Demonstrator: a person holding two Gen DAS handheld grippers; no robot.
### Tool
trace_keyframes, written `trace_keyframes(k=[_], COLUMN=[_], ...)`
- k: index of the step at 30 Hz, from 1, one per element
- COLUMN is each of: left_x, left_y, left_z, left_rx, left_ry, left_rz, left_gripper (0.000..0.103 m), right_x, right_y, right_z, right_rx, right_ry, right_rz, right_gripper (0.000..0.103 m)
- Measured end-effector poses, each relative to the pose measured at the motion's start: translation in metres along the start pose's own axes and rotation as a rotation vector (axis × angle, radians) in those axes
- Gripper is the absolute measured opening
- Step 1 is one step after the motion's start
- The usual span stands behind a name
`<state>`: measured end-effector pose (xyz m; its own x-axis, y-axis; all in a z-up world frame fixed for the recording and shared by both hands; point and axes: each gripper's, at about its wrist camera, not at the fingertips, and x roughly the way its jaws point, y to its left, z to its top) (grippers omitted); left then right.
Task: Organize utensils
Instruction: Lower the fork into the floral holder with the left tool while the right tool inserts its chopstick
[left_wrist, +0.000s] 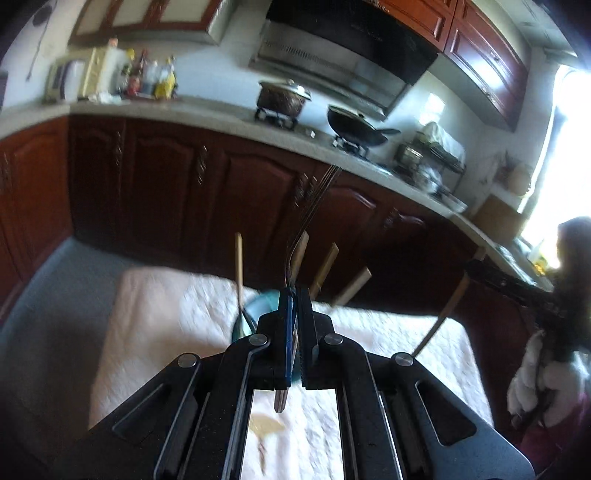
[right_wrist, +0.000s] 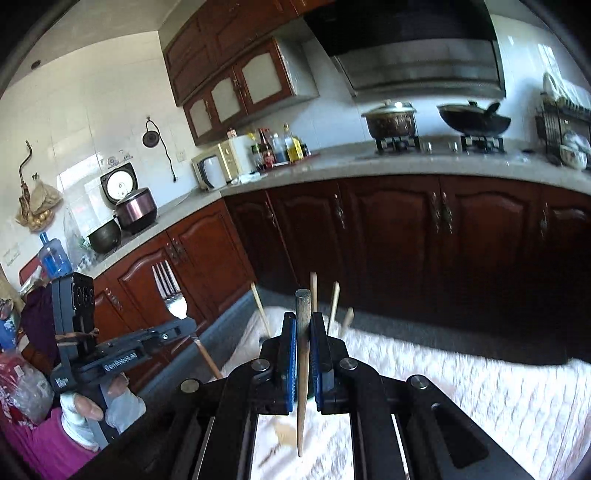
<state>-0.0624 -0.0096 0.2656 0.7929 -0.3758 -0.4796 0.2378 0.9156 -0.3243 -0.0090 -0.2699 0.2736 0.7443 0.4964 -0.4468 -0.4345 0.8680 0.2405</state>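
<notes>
A metal fork (left_wrist: 317, 206) is clamped between the closed jaws of the left gripper (left_wrist: 294, 295), tines raised, above the white cloth (left_wrist: 155, 325). A wooden chopstick (right_wrist: 303, 354) is pinched upright in the nearly closed right gripper (right_wrist: 303, 325). On that cloth, a teal cup (left_wrist: 255, 314) holds more chopsticks (left_wrist: 239, 266).

Blue pads (right_wrist: 289, 354), silver fork (right_wrist: 173, 295), pale quilted cloth (right_wrist: 480, 387), teal cup (left_wrist: 258, 308).
</notes>
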Motion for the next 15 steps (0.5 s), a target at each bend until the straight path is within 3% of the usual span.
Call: trace_keyframes(k=[8,15], left_x=[0.05,0.083], left_y=[0.007,0.014], left_z=[0.008,0.0], left_rx=[0.005,0.02], left_ry=[-0.02,-0.015], left_rz=[0.07,0.118], left_gripper=[0.001,0.001], right_x=[0.045,0.077], right_y=[0.011,0.007], right_z=[0.031,0.035], right_rx=[-0.033,-0.048], right_ry=[-0.016,-0.016], right_rz=[-0.02,-0.048], right_gripper=[0.007,0.007])
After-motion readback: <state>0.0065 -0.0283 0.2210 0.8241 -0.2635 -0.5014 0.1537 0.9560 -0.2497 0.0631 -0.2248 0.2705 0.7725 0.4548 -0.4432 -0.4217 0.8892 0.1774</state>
